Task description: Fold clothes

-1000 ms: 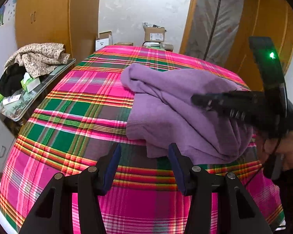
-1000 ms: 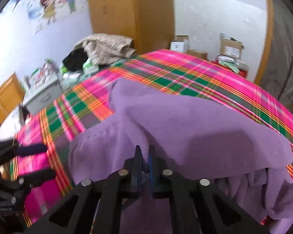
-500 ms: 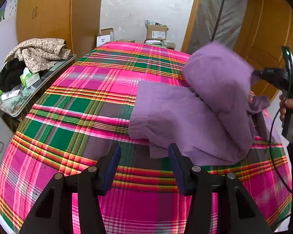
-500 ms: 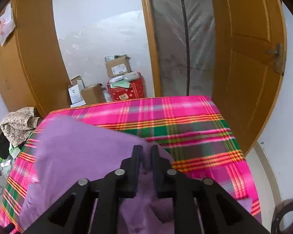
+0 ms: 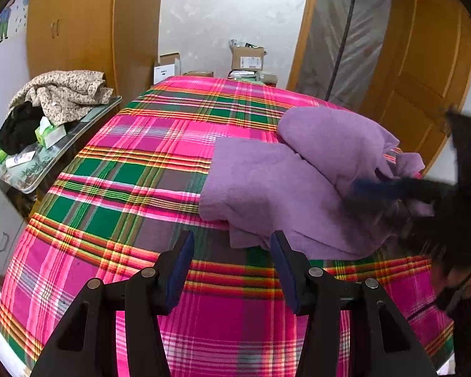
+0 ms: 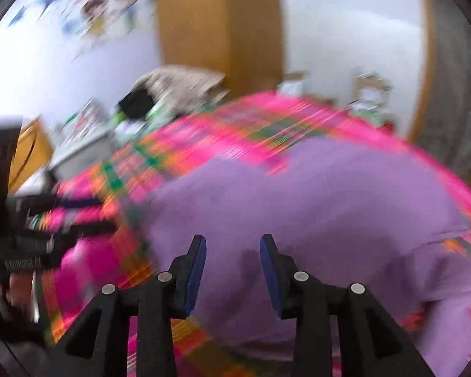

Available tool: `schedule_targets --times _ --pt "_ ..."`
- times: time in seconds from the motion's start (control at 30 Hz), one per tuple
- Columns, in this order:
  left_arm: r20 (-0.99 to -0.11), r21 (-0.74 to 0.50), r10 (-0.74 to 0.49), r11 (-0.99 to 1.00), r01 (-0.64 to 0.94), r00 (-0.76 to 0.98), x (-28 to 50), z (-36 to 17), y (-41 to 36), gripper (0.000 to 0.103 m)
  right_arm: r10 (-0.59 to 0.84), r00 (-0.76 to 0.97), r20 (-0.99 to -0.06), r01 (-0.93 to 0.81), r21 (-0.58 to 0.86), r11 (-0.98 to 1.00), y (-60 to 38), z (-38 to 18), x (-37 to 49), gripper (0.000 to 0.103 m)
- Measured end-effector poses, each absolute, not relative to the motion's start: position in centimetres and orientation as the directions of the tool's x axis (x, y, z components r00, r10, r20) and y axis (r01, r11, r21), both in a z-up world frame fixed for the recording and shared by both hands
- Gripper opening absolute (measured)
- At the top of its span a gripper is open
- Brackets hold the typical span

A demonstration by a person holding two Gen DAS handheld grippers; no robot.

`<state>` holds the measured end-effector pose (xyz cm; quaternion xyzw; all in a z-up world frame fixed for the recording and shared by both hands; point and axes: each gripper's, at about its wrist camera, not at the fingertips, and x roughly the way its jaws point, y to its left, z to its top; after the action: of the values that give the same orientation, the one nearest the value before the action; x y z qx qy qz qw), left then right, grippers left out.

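On the plaid bed [image 5: 135,188] lies the purple garment [image 5: 285,194], partly folded; right gripper [image 6: 233,245], jaws just opened, hangs empty above it, having let go. Left gripper [image 5: 230,245] waits wide, empty, at the near hem.

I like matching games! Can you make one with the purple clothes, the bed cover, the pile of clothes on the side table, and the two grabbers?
Things:
1 purple garment
2 bed cover
3 flowery beige cloth
4 left gripper

Descriptions:
A pink and green plaid
B jaws apart, nothing between them
C heaped on the side table
D folded over itself on the bed

Pairs: 1-D, 2-A, 3-C, 4-B
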<state>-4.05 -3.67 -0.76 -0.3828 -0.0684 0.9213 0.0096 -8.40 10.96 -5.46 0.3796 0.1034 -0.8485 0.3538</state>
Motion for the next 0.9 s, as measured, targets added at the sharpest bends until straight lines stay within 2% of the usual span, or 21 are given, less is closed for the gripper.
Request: schedule_targets --times 0.27,0.3,0.33,0.37,0.4,0.9 --pt "-0.701 -0.14 0.062 -0.989 0.053 -0.711 -3.5 -0.7 -4.7 0.053 -0.492 -0.379 -0.784 0.726 0.077 -0.683 8.1 -7.6 -8.6 0.036" --pt "-0.702 -0.142 0.062 -0.988 0.053 -0.71 -3.5 -0.7 -4.7 0.053 -0.489 -0.384 -0.783 0.728 0.069 -0.682 8.1 -7.4 -8.1 0.033" --pt "-0.702 -0.144 0.063 -0.988 0.054 -0.709 -3.5 -0.8 -4.8 0.053 -0.491 -0.388 -0.78 0.729 0.066 -0.681 8.2 -7.3 -7.9 0.017" --pt "-0.704 -0.145 0.065 -0.988 0.054 -0.708 -3.6 -0.9 -4.8 0.053 -0.489 -0.395 -0.778 0.727 0.061 -0.684 8.4 -7.1 -7.9 0.007" --pt "-0.705 -0.145 0.066 -0.988 0.053 -0.706 -3.6 -0.9 -4.8 0.053 -0.486 -0.405 -0.774 0.721 0.057 -0.691 8.5 -6.9 -7.9 0.003" --pt "-0.716 -0.156 0.082 -0.987 0.044 -0.694 -4.4 -1.7 -5.0 0.053 -0.543 -0.573 -0.614 0.642 0.076 -0.763 10.5 0.6 -12.5 0.002"
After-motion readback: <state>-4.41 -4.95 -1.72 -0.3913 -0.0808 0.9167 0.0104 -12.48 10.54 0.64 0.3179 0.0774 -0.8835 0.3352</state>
